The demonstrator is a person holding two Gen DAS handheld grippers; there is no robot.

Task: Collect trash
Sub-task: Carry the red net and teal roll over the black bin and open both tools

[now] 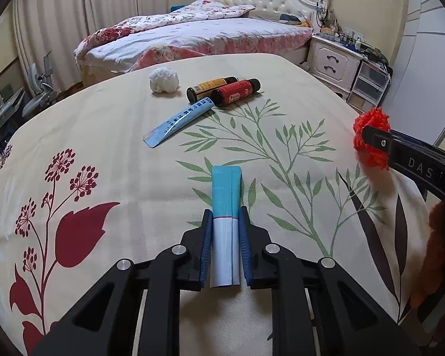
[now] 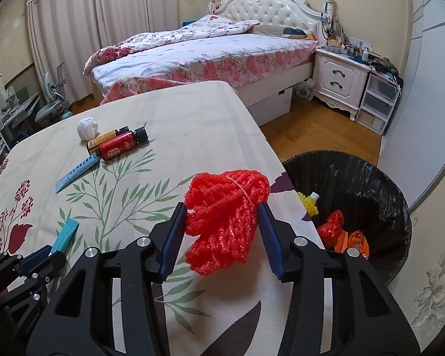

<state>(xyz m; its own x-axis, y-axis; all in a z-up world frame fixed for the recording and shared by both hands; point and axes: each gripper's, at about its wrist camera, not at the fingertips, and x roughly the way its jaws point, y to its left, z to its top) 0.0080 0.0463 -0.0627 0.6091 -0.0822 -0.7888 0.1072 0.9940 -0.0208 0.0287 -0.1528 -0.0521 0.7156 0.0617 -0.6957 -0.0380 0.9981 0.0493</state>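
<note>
The left gripper is clamped tight on a folded teal-and-white packet, pinched low down while its teal end juts forward over the floral tablecloth. The right gripper is closed partway onto a red foam net, the blue pads pressed against its sides.

Risk is judged highest with the net: it is soft and springy, and much of it sags below the pads, so it could be squeezed out or snagged on the table edge on the way to the bin. The black-lined trash bin is seen just to the right of the table, with red, orange and yellow scraps already inside. A release made too early could drop the net on the floor beside the rim.

The packet is slick and flat; a slip or twist could be expected if it is swung quickly.

Farther off, a blue sachet, two small bottles and a white crumpled wad are left waiting.
</note>
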